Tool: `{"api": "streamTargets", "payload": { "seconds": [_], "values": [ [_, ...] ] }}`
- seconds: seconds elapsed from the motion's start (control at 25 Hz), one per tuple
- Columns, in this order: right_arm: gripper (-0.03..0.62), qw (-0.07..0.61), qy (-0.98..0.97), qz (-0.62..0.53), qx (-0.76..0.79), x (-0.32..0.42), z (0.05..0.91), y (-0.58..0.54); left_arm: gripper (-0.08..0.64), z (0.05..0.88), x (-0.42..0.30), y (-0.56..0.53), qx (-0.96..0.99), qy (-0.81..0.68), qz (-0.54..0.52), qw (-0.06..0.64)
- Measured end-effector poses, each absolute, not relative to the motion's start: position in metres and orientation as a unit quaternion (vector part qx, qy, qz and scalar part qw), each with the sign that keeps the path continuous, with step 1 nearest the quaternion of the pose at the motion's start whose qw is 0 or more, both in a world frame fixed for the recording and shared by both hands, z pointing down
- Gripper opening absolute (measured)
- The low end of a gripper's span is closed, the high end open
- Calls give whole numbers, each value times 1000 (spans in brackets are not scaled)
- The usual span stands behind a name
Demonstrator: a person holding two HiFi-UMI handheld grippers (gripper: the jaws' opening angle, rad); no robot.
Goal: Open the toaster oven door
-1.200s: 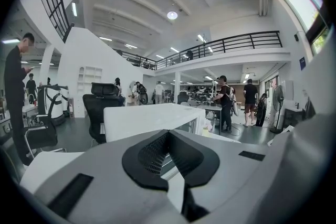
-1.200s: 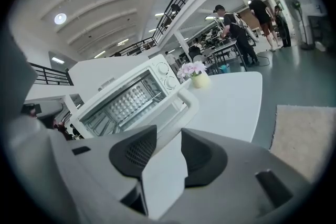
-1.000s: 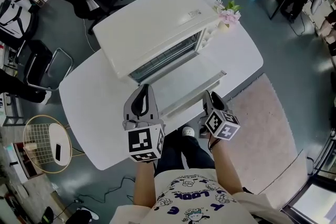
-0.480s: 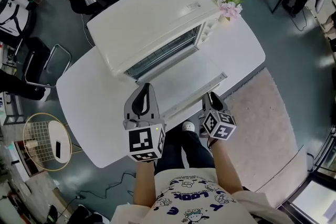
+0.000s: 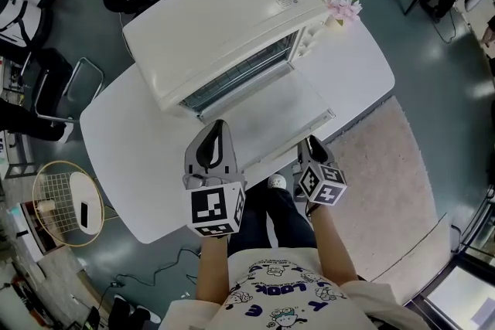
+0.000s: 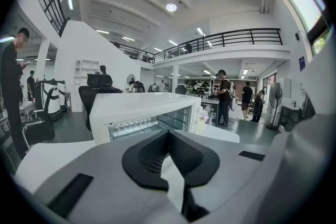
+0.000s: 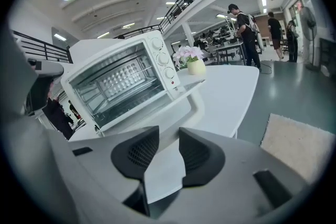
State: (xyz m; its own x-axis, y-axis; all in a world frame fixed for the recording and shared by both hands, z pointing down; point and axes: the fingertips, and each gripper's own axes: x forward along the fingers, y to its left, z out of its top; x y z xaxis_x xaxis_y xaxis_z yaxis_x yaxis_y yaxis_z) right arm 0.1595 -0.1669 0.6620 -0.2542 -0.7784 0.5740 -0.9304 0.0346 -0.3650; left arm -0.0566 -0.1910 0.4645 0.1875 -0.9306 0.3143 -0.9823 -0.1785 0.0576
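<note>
We find the white box-shaped toaster oven (image 5: 224, 27) on the white rounded table (image 5: 131, 151), its glass door (image 5: 271, 116) lying flat open. The left gripper (image 5: 217, 125) sits near the door's front edge, tips pressed together, empty. The right gripper (image 5: 309, 141) has just been narrowing; its jaws stand apart, pinching nothing.

Table (image 5: 128, 158): toaster oven (image 5: 216, 19), flowerpot (image 5: 341, 8)
</note>
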Motion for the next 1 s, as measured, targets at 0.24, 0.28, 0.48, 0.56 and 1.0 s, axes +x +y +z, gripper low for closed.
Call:
{"api": "streamTargets", "payload": {
  "seconds": [0.24,0.28,0.48,0.56,1.0],
  "values": [
    [114,118,-716,346,595,160,673,-167,5,474,-50,-188,761,-626,110,130],
    [114,121,-717,343,594,160,674,-167,5,475,-50,-187,761,-626,110,130],
    [114,131,-724,331,591,160,678,-166,5,481,-50,-182,757,-629,113,135],
    [114,134,-727,327,589,160,681,-166,5,485,-51,-180,756,-630,115,137],
    [100,191,-749,263,578,156,695,-165,4,499,-57,-168,745,-639,120,146]
  ]
}}
